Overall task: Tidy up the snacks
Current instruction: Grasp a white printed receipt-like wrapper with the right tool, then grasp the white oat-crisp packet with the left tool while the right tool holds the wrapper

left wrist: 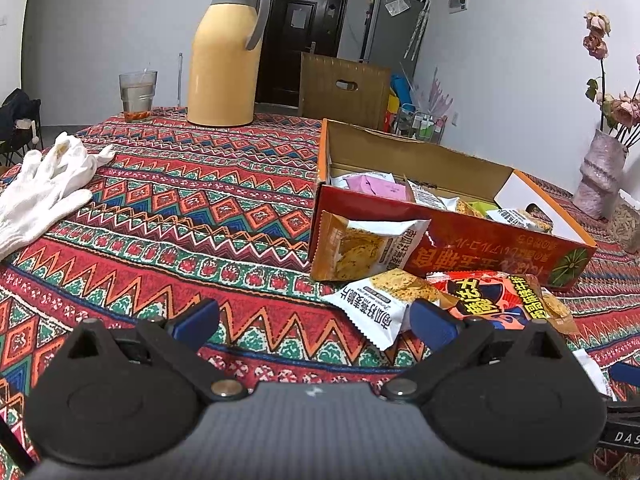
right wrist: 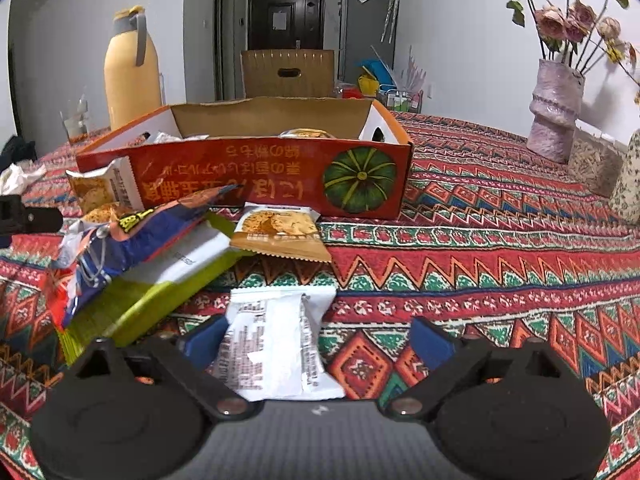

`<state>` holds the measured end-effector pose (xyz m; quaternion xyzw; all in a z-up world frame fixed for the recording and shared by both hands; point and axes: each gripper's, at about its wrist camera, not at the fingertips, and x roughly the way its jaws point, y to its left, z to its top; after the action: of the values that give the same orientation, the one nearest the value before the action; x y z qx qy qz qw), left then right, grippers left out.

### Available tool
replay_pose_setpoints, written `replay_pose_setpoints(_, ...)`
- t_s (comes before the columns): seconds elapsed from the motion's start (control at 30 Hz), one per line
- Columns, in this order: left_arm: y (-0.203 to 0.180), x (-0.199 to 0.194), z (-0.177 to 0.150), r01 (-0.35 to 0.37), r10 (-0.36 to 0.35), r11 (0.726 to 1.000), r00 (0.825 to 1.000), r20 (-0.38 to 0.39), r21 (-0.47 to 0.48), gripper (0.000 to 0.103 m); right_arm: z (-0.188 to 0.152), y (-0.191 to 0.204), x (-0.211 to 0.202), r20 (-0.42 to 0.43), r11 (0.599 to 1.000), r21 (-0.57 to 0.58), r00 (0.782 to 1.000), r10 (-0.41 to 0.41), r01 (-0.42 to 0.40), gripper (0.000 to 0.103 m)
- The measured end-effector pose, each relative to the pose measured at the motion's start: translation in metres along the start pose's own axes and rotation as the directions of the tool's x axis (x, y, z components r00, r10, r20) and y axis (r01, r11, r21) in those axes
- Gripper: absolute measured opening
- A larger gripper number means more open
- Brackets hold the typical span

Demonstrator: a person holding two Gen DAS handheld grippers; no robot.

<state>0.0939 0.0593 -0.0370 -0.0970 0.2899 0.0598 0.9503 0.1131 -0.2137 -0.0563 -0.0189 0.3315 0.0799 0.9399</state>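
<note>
Loose snack packets (right wrist: 280, 232) are heaped before the orange box (right wrist: 248, 168). White gloves (left wrist: 44, 184) are shown only by the left view. A white packet (right wrist: 276, 344) is straddled ungripped by the right gripper (right wrist: 320, 340), jaws released; the left gripper (left wrist: 316, 320) is spread, empty.

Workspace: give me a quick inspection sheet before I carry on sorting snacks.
Surface: patterned tablecloth.
Job's things: open box partly filled; loose packets before it; white packet between right fingers.
Clutter: white gloves, thermos, glass, vase.
Grippers: left gripper open, empty; right gripper open, left finger by the white packet, no squeeze seen.
Cables: nothing seen.
Surroundings: door, fridge, cardboard carton.
</note>
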Motion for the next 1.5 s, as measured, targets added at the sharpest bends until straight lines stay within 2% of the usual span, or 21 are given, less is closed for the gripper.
replay_pose_setpoints(0.1,0.0,0.0,0.0,-0.001,0.001,1.0,1.0,0.0,-0.001,0.103,-0.001,0.001,-0.004,0.017,0.999,-0.012,0.999,0.031,-0.031,0.07)
replay_pose_setpoints(0.17,0.0,0.0,0.0,-0.001,0.001,1.0,1.0,-0.001,-0.001,0.103,-0.001,0.004,-0.006,0.026,0.999,-0.023,0.999,0.045,-0.044,0.046)
replay_pose_setpoints(0.33,0.001,0.0,0.0,-0.002,0.002,1.0,1.0,-0.004,-0.005,0.103,-0.002,0.007,-0.011,0.046,0.999,-0.038,0.998,0.034,-0.032,0.043)
replay_pose_setpoints(0.6,0.001,0.001,-0.001,-0.006,0.006,1.0,1.0,-0.006,-0.005,0.103,0.011,-0.014,-0.024,0.144,1.0,0.013,0.989,-0.019,0.017,0.043)
replay_pose_setpoints(0.97,-0.002,0.002,0.006,-0.04,0.04,0.999,0.999,-0.031,-0.015,0.103,0.048,-0.04,0.001,0.212,0.997,0.048,0.975,-0.063,0.054,0.043)
replay_pose_setpoints(1.3,-0.026,0.018,0.035,-0.066,0.063,0.998,0.992,-0.113,-0.022,0.103,0.046,-0.052,0.03,0.178,0.994,0.11,0.984,-0.028,0.008,0.043)
replay_pose_setpoints(1.4,-0.038,0.03,0.042,-0.063,0.057,0.997,0.986,-0.158,-0.032,0.103,0.043,-0.055,0.031,0.177,0.992,0.128,0.984,-0.013,-0.01,0.043)
replay_pose_setpoints(1.5,-0.052,0.043,0.044,-0.1,0.094,0.995,0.975,-0.2,-0.019,0.103,0.042,-0.056,0.029,0.187,0.991,0.132,0.982,-0.001,-0.025,0.043)
